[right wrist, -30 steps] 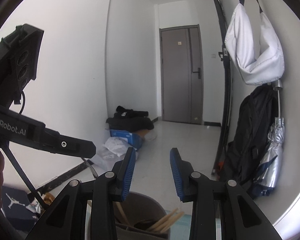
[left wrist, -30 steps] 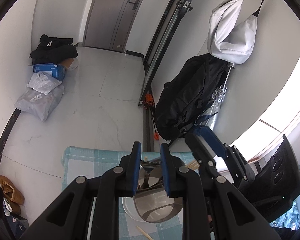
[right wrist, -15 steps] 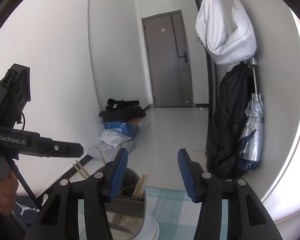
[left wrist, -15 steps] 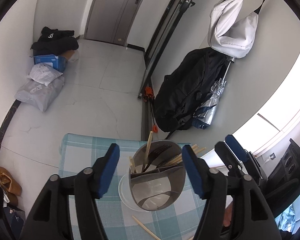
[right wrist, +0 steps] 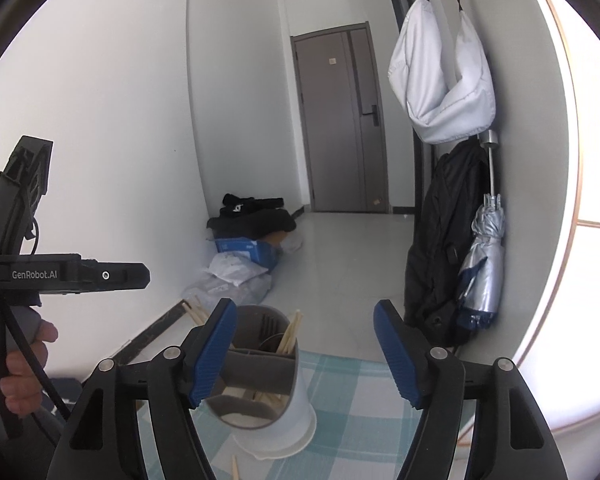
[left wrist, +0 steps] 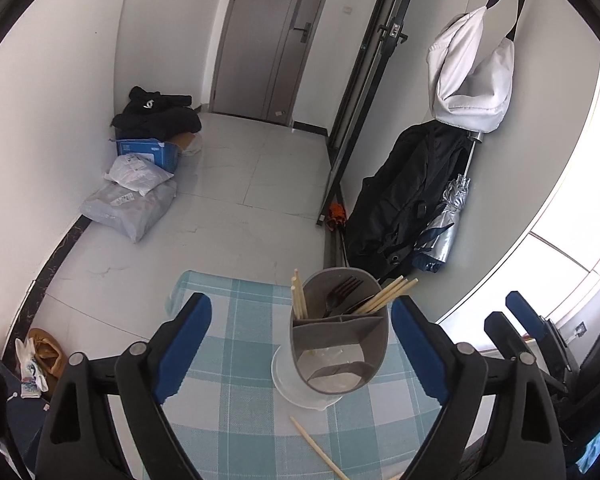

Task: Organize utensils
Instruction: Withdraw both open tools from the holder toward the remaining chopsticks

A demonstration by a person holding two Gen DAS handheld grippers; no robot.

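Holder (left wrist: 340,344), one loose chopstick (left wrist: 320,454), two spread tools (left wrist: 300,348)

A: What is different about the left gripper (left wrist: 300,344)?
B: A second ago its blue-padded jaws were nearly shut above the grey divided utensil holder (left wrist: 340,336); now they gape wide and it has pulled back.

A: And the right gripper (right wrist: 305,354)?
B: It has spread wider too, and drawn away, so the checked teal tablecloth (right wrist: 352,412) now shows.
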